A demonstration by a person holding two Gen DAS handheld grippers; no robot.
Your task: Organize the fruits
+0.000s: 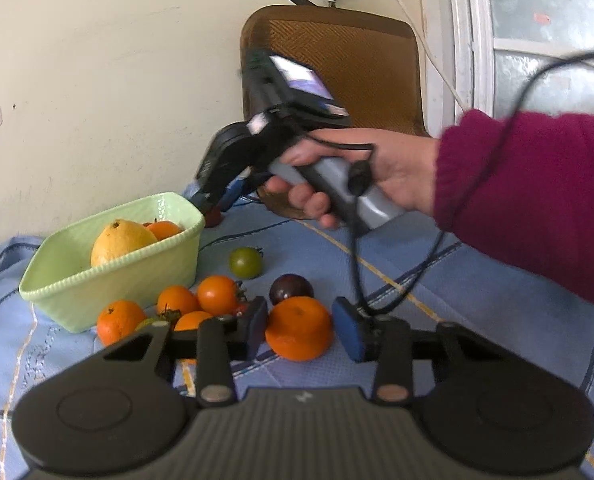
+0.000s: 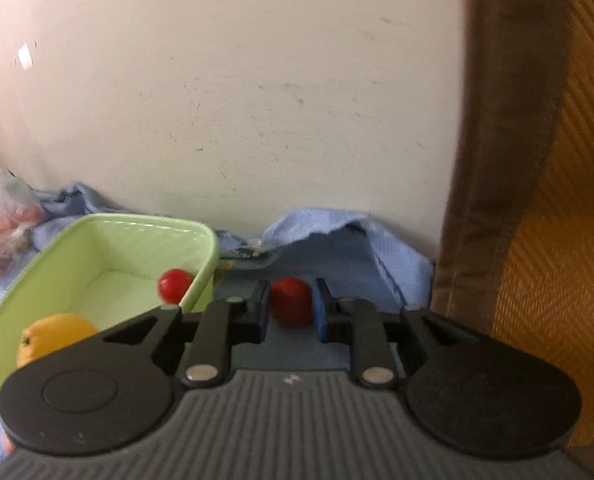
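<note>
Fruits lie partly sorted: a yellow citrus (image 1: 117, 240) already sits in the green basket (image 1: 109, 280), while oranges and tomatoes rest loose on the blue quilted bedcover (image 1: 437, 332) beside it. The right gripper (image 2: 291, 302) has its jaws pinched on a red tomato (image 2: 291, 300) just outside the basket's corner — lift it clear of the rim before letting go. The left gripper (image 1: 299, 330) brackets a mandarin (image 1: 299, 328), jaws narrowed but, it seems, not yet pressing; centre it first. Behind — a scuffed cream wall (image 2: 257, 100) and a brown woven chair back (image 1: 337, 68).
</note>
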